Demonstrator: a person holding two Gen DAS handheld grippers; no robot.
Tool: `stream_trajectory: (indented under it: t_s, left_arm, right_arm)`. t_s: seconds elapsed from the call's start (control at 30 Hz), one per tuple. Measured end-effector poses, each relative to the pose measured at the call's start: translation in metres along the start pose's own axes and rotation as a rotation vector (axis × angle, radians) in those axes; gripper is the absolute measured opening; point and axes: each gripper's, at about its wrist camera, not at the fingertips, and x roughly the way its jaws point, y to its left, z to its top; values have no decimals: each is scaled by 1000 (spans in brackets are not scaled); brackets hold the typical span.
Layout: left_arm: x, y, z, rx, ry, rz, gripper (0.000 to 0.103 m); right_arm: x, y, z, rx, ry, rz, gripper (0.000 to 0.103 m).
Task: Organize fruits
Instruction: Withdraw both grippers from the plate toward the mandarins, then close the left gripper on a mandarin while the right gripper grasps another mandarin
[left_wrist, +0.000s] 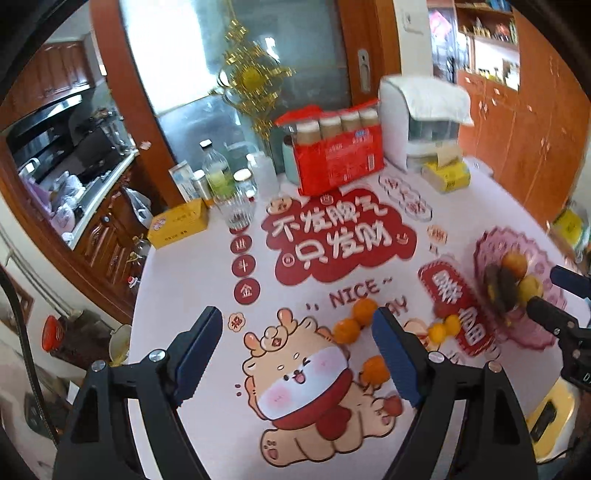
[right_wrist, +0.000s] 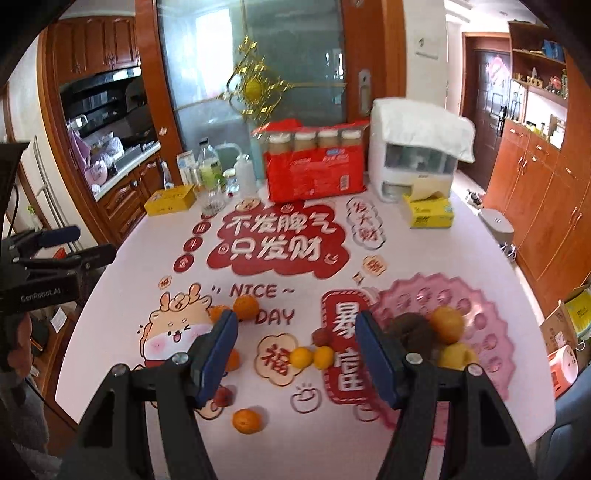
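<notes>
Two tools: the left tool and right tool are held wide above the tabletop, nothing between their pads.
Fruit on tabletop: several oranges and small red fruits are scattered over the printed cloth.
Pink plate: placed at the right; an orange, a yellow fruit and a dark fruit are piled on it.
Back edge: a red bottle pack and a yellow tissue box are seen.
</notes>
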Motion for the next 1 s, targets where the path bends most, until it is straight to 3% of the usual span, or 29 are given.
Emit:
stream_trajectory:
  t_s: [0.27,0.5,0.73,0.9,1.0]
  left_arm:
    - [61,-14,-28,165,99,-73,82]
    - [116,-49,-58,280,212,-212,82]
    - [161,-75,-67,301,316,-307,82]
    - [187,-93,-72,280,401,-366,78]
    - [194,-101,-74,285,411,-371,76]
  right_arm:
    - [62,33,-30,-61,161,-22,66]
    - [103,44,-82,-86,316,-2,66]
    - [125,49,-117,-83,439,53,62]
    - [132,46,-127,-53,472,72,62]
    - [134,44,-132,-39,479,84,59]
